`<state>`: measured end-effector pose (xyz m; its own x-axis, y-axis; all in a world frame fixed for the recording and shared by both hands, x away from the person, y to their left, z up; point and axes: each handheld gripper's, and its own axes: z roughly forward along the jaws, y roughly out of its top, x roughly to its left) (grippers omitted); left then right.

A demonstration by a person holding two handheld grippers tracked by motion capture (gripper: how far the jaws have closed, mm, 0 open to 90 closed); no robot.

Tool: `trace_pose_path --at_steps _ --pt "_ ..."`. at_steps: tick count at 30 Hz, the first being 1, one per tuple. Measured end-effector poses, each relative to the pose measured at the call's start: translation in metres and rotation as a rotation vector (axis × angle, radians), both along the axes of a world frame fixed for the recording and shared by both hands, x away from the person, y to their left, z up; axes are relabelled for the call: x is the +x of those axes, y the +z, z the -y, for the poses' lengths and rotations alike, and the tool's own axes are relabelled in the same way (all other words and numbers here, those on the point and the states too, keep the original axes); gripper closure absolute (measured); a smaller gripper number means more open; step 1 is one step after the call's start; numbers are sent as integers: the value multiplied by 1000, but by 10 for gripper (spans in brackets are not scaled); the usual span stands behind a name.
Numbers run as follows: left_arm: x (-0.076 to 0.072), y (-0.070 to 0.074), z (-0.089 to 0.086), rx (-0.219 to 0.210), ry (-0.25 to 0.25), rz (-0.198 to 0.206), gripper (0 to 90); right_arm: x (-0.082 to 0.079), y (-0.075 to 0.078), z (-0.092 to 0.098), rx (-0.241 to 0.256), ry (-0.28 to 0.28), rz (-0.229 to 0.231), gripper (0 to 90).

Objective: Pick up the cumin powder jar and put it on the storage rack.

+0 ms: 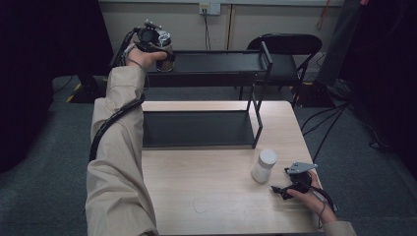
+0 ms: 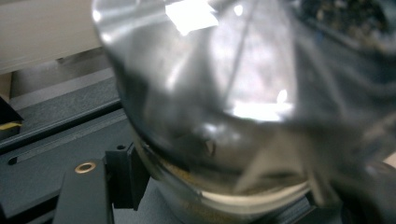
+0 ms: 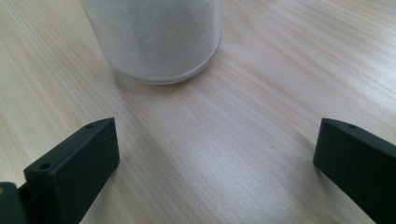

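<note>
Jar [image 1: 164, 51] with a shiny lid sits at the left end of the rack's [image 1: 216, 61] top shelf, left gripper [image 1: 153, 42] clamped on it. Risk: it's near the shelf edge, so a release before the base is flat could tip it off. Right gripper [image 1: 285, 189] rests on the tabletop [image 1: 221, 187], jaws spread wide, just beside the white jar [image 1: 264, 165]; a careless move could knock it. Left gripper view is blurred by the jar's lid [image 2: 224, 102]; contents unreadable, base contact with the shelf hard to tell.
</note>
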<state>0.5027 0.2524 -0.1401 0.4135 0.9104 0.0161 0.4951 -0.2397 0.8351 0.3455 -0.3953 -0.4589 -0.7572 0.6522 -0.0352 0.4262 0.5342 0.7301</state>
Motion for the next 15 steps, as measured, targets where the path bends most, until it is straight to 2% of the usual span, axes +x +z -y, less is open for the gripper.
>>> trace_pose_path --at_steps 5,15 --pt "0 -4 -1 -22 8 8 304 0 0 0 0 0 0 0" --pt "-2 -7 -1 -39 26 15 298 0 0 0 0 0 0 0"
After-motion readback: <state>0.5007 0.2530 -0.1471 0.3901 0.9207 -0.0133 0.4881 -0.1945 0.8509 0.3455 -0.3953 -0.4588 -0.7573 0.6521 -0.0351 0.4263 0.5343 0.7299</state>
